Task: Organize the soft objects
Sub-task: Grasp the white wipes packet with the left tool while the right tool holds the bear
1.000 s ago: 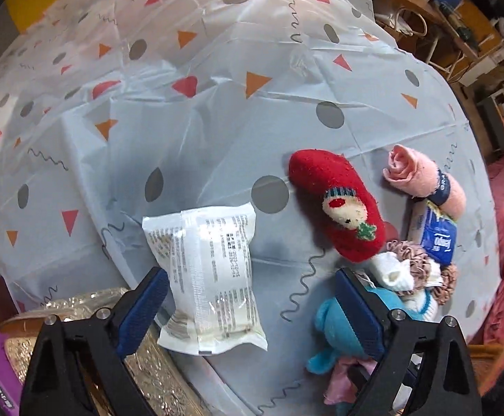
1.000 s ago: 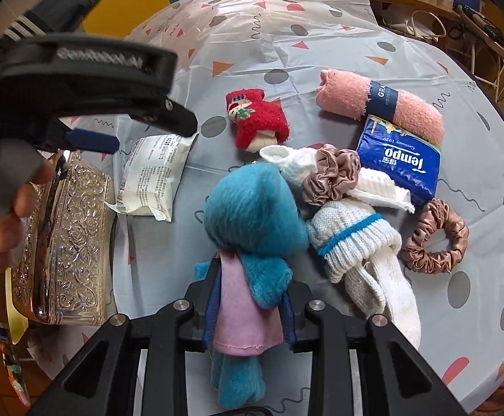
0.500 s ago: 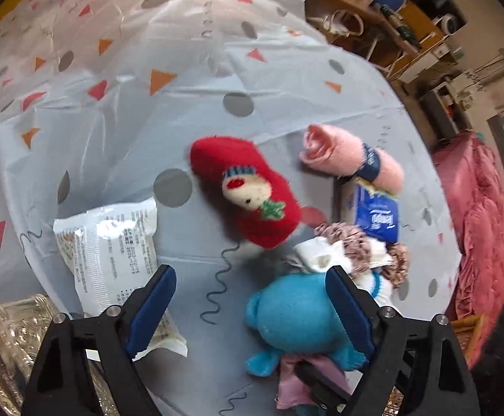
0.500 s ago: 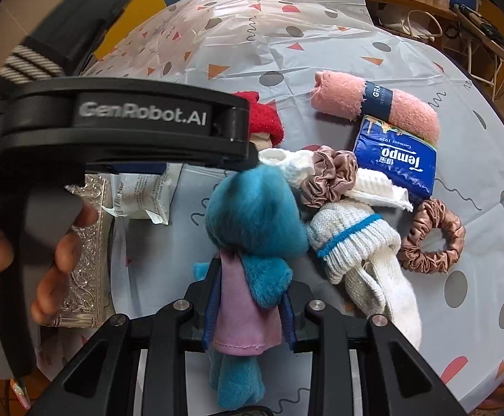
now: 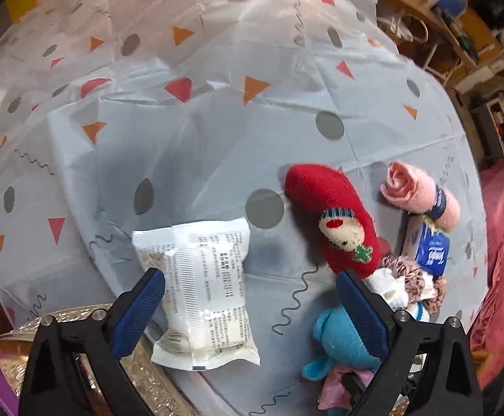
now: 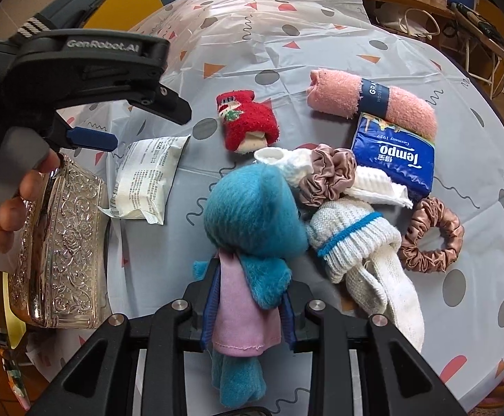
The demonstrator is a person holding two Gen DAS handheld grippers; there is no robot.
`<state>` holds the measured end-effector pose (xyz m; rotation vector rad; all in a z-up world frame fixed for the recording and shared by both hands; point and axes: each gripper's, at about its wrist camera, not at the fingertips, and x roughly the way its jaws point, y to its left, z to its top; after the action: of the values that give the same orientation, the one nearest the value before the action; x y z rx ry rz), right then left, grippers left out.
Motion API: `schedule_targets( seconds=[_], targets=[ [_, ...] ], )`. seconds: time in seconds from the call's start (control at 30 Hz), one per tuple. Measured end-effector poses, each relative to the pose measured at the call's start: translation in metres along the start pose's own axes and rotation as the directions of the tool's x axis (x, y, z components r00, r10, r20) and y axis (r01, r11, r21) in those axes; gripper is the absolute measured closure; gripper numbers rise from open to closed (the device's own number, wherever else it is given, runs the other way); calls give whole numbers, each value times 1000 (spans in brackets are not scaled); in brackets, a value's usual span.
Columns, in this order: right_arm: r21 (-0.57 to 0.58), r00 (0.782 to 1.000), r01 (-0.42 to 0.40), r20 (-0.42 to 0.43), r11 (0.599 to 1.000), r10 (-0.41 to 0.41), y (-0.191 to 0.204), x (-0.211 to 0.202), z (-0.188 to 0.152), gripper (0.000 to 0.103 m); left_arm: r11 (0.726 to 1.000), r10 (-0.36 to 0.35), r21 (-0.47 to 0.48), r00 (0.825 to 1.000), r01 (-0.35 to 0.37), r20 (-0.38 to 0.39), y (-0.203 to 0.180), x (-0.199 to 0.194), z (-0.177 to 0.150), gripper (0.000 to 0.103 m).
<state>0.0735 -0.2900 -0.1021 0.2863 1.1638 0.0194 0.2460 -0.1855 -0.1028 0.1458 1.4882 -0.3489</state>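
My right gripper [image 6: 248,294] is shut on the pink-clothed body of a blue plush toy [image 6: 252,208], which rests on the patterned tablecloth [image 5: 196,145]. Beside it lie a white knit sock [image 6: 352,242], two satin scrunchies [image 6: 328,176], a red sock with a doll face [image 5: 331,222] and a rolled pink towel [image 6: 369,104]. My left gripper [image 5: 250,277] points straight down with its jaws opening wide. Nothing is between them; its left pad hangs over a white sealed packet [image 5: 203,287]. The blue toy [image 5: 335,332] shows behind its right finger.
A silver embossed box [image 6: 61,242] stands at the table's left edge, next to the packet. A blue tissue pack [image 6: 394,152] lies under the towel's end. A hand [image 6: 12,204] holds the left gripper's handle. Shelves and a red sofa [image 5: 501,242] lie beyond the table.
The left gripper swung right over the toys, then came back over the white packet; its jaws narrowed a little and widened again. The right gripper and blue toy stayed still.
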Motion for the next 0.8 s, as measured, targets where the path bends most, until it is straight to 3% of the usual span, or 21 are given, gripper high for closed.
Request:
schedule_targets(
  seconds=[0.13,0.2,0.27,0.37,0.43,0.53,0.63,0.8],
  targets=[
    [-2,1000,2,0,1000,-2,0,-2,0,73,997,48,58,999,-47,-23,-13,24,1,0],
    [3,1000,1,1,1000,-1,-1,-2,0,73,999,26,45,1000,-26,-1,-13,24,-3,0],
    [8,1000,3,5,1000,-3,-2,-3,0,73,998,-38,59,999,37,18,-17,20,-12,0],
    [4,1000,9,4,1000,-9,0,-3,-1,73,975,-191,116,981,188,14,-26,12,-22,2],
    [6,1000,9,1,1000,-9,0,-2,-2,73,970,-197,148,980,191,27,-29,3,-25,4],
    [9,1000,10,-5,1000,-10,1,0,-3,73,974,-83,214,995,70,52,-33,-8,-27,4],
    [12,1000,13,-10,1000,-13,2,3,0,73,946,36,318,997,-54,62,-44,-9,-34,4],
    [32,1000,22,-20,999,-21,-2,8,0,73,905,144,401,989,-142,25,-47,12,-50,8]
  ],
)
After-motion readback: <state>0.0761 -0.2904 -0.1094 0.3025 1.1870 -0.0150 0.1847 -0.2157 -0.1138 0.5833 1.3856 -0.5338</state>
